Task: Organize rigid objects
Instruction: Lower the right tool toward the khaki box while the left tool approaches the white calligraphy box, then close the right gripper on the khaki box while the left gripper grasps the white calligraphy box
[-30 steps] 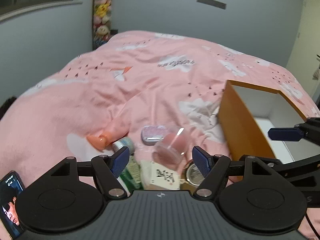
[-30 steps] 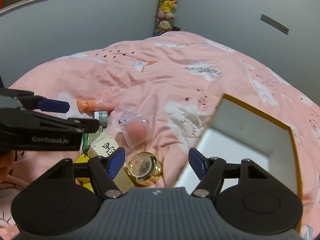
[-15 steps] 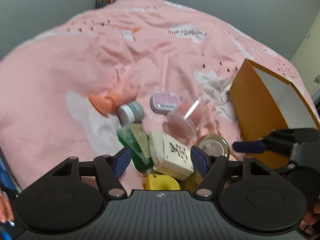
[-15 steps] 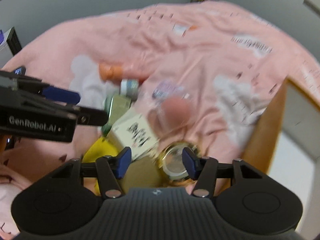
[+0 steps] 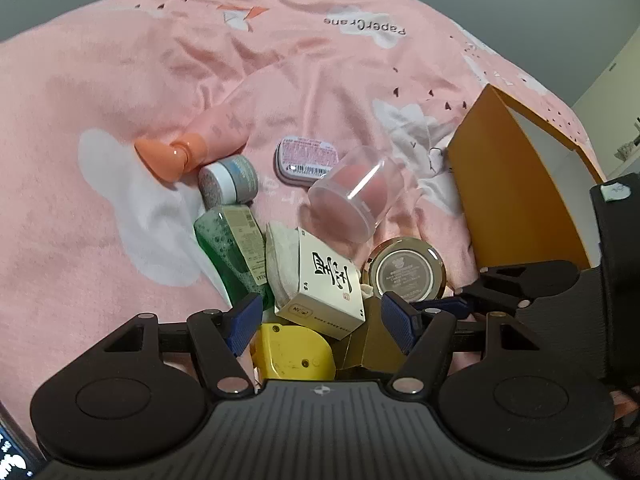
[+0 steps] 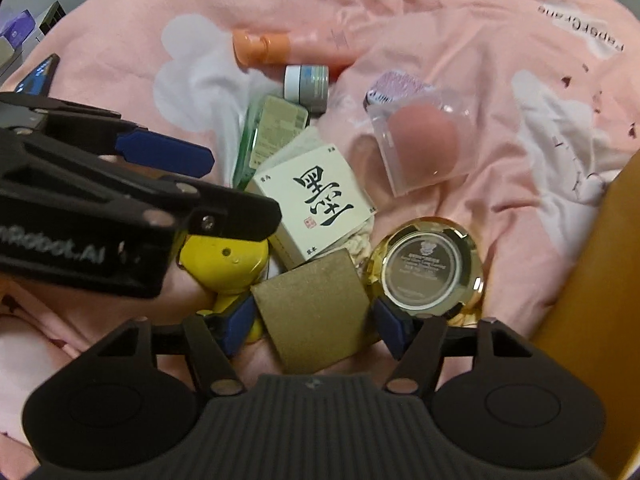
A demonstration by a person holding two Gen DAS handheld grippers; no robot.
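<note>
A: How are the jaws of the left gripper (image 5: pixel 322 316) set?

B: They are held well apart, and nothing is clamped. The cream box (image 5: pixel 326 284) with black calligraphy and the yellow case (image 5: pixel 294 350) are seen in the gap between the blue pads, yet no pad is pressed against either.

A: And the right gripper (image 6: pixel 314 320)?

B: Its jaws are opening. The gold-brown box (image 6: pixel 314 312) is framed between the pads; the left pad lies just beside the box's edge, but whether it is touched cannot be told. No grip is shown.

A: Where is the rest placed, seen from the right wrist?

B: The gold compact (image 6: pixel 430 268) is found at 3 o'clock of the gold-brown box, just beside it. The clear case with the pink sponge (image 6: pixel 422 142) lies at 1 o'clock, the green bottle (image 6: pixel 270 132) at 11 o'clock, the small grey jar (image 6: pixel 308 84) and the orange-capped tube (image 6: pixel 280 46) toward 12 o'clock. The orange storage box (image 5: pixel 516 176) is set on the pink bedspread (image 5: pixel 100 92), at 3 o'clock of the pile.
</note>
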